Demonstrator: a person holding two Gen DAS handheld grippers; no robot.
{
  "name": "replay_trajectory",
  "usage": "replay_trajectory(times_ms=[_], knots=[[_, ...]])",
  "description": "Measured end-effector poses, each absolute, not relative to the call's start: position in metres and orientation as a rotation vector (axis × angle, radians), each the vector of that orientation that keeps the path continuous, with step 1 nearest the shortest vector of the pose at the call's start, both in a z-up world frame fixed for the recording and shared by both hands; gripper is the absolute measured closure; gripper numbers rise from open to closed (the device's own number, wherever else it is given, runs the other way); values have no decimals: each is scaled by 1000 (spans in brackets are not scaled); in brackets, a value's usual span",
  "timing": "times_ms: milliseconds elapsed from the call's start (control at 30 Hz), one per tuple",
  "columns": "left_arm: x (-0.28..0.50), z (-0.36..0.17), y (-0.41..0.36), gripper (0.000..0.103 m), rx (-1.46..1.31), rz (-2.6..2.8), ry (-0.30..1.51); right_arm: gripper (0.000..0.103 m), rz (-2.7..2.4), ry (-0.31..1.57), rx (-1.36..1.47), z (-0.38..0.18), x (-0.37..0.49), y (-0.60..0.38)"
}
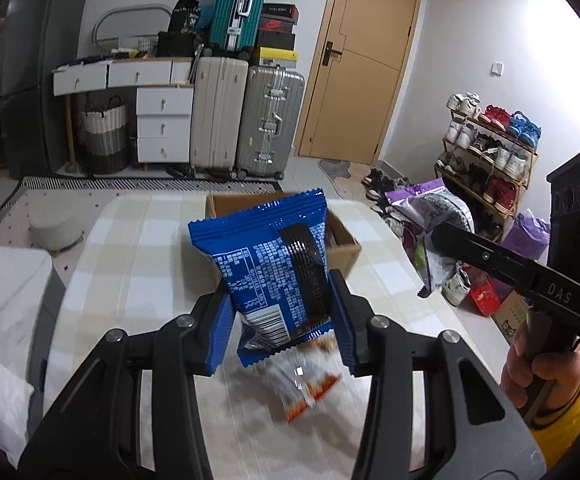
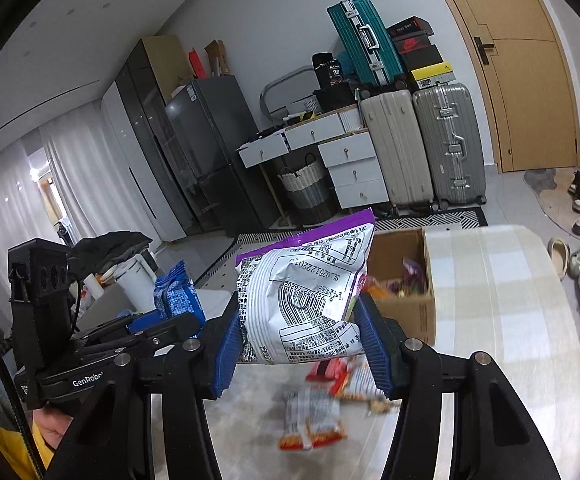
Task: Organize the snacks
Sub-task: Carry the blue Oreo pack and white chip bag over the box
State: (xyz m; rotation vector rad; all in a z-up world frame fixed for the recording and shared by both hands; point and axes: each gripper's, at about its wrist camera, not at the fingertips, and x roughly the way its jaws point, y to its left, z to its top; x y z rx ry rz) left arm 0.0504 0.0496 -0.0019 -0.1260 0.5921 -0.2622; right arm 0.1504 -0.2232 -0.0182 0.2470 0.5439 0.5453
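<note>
Stacked suitcases (image 1: 246,120) and a wooden door (image 1: 362,60) back a checked-cloth bench (image 1: 130,248), where the left tongs (image 1: 282,320) clamp a blue foil snack packet (image 1: 266,264) and the right tongs (image 2: 298,344) pinch a purple-and-white crisp bag (image 2: 306,292); beyond both stands an open brown cardboard box (image 2: 406,312), below them loose orange wrappers (image 2: 310,420)

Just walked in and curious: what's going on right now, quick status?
Left hand-held gripper shut on blue snack bag. Right hand-held gripper shut on purple-white bag. Cardboard box ahead, path clear.
</note>
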Motion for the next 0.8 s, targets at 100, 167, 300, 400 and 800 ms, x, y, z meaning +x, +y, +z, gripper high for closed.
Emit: replay_trajectory(times_ms=[100,167,300,400,800], knots=[[66,11,45,62,-118,-263,585,48,547,550,254,-8,171,-223],[80,19,44,62,-112,-266,582,48,544,550,248,-2,183,-222],[109,38,38,62,-75,-237,547,48,546,544,245,11,211,-220],[134,45,37,62,-73,-237,555,48,543,557,251,16,235,-218],[286,13,11,62,-73,-237,716,48,477,675,215,-15,324,-204]])
